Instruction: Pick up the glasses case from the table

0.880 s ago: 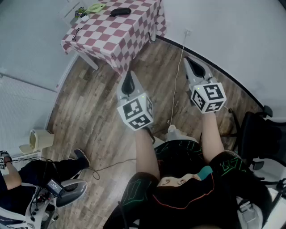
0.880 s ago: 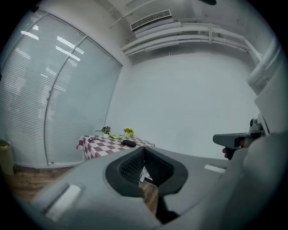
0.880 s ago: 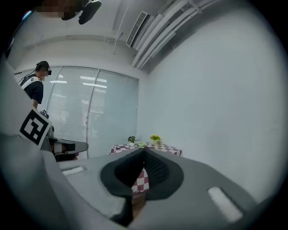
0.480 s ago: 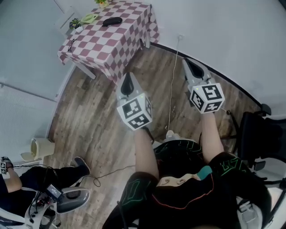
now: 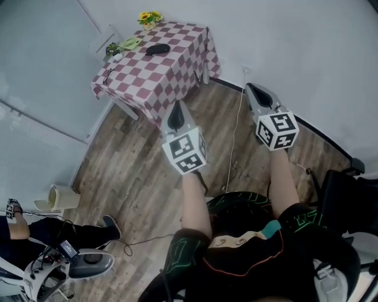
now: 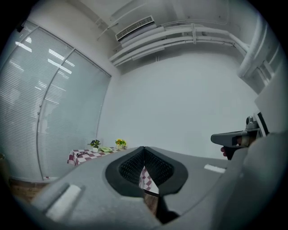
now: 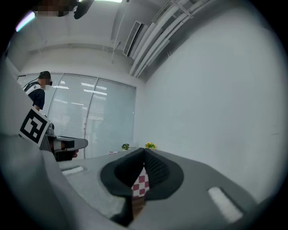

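Observation:
The black glasses case lies on the far part of a table with a red-and-white checked cloth, across the room. My left gripper is held level over the wooden floor, short of the table's near corner, jaws shut and empty. My right gripper is held level further right near the wall, also shut with nothing in it. In the left gripper view the jaw tips meet, and the table is far off at the left. In the right gripper view the tips meet too.
On the table are a yellow flower pot, a small green plant, a green item and a pair of glasses. A white cable runs over the floor. A seated person, a bin and a black chair stand nearby.
The head view has swung, so the table now sits lower and further right in the picture. Both grippers stay shut and level, still well short of the table.

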Demonstrator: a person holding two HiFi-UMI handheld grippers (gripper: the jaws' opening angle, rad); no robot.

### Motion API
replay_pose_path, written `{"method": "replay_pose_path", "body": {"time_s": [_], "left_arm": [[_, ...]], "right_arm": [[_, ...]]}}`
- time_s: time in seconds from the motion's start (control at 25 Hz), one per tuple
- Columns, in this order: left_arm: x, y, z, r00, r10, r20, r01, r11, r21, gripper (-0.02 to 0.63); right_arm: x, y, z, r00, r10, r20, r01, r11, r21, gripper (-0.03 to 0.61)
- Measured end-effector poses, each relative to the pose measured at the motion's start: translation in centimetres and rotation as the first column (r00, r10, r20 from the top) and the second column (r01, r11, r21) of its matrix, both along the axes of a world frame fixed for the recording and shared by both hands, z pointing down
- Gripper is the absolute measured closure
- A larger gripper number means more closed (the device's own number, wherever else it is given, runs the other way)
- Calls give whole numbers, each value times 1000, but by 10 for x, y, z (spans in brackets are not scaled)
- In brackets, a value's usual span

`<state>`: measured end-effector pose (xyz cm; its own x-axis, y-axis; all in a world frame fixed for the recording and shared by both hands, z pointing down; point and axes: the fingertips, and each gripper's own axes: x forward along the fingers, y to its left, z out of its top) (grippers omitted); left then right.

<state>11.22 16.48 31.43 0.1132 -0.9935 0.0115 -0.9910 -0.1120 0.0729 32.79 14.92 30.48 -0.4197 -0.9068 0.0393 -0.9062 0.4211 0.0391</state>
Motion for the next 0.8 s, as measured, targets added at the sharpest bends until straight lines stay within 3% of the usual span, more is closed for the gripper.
{"method": "replay_pose_path", "body": {"time_s": [0.2,0.4,0.64,0.8], "left_arm": [[0,0,-4,998,-19,66,19,1000,-2,604],[-27,3,4,990,-87,115,91,995,-33,604],[-47,-10,18,988,-110,105,118,990,-72,604],[-44,-42,37,996,-69,50,73,995,-74,604]], "right_arm": [[-2,-18,-1,997,-44,67,43,999,18,574],[-17,-36,7,990,-86,116,86,996,6,574],[-47,-53,21,980,-148,130,150,989,-5,574],[-51,-77,32,981,-143,128,145,989,-2,574]]}}
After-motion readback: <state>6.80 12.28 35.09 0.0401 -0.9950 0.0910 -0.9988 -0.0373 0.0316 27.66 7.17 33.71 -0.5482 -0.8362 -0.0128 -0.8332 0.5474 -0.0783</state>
